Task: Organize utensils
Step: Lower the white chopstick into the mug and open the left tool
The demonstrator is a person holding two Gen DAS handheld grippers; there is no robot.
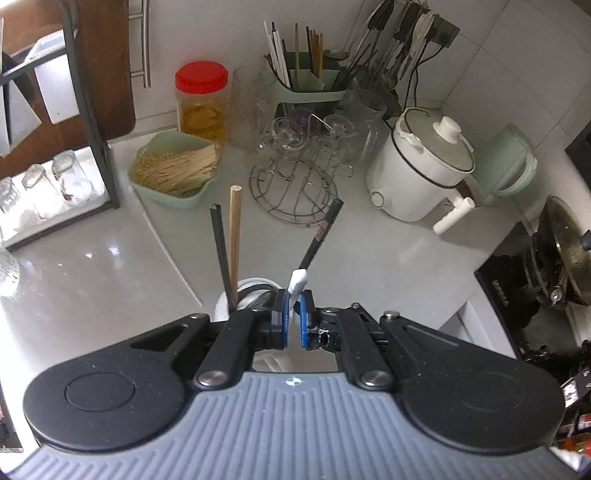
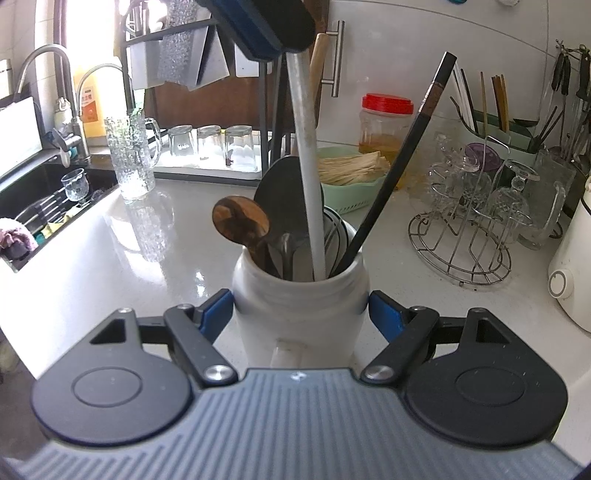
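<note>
A white ceramic jar (image 2: 299, 314) stands on the counter and holds a wooden spoon (image 2: 240, 221), a black spoon (image 2: 280, 192), a black chopstick (image 2: 399, 162) and a white-handled utensil (image 2: 306, 173). My right gripper (image 2: 301, 314) is shut on the jar, one blue pad on each side. My left gripper (image 1: 293, 310) hangs above the jar (image 1: 225, 306) and is shut on the top of the white handle (image 1: 297, 282); it also shows in the right wrist view (image 2: 266, 26). A wooden handle (image 1: 235, 229) and black sticks rise from the jar.
A green utensil caddy (image 1: 310, 85) with chopsticks stands at the back, next to a red-lidded jar (image 1: 201, 99), a green basket of noodles (image 1: 173, 170), a wire glass rack (image 1: 295, 184) and a white cooker (image 1: 417, 166). The sink (image 2: 44, 206) lies left; a stove (image 1: 546, 266) lies right.
</note>
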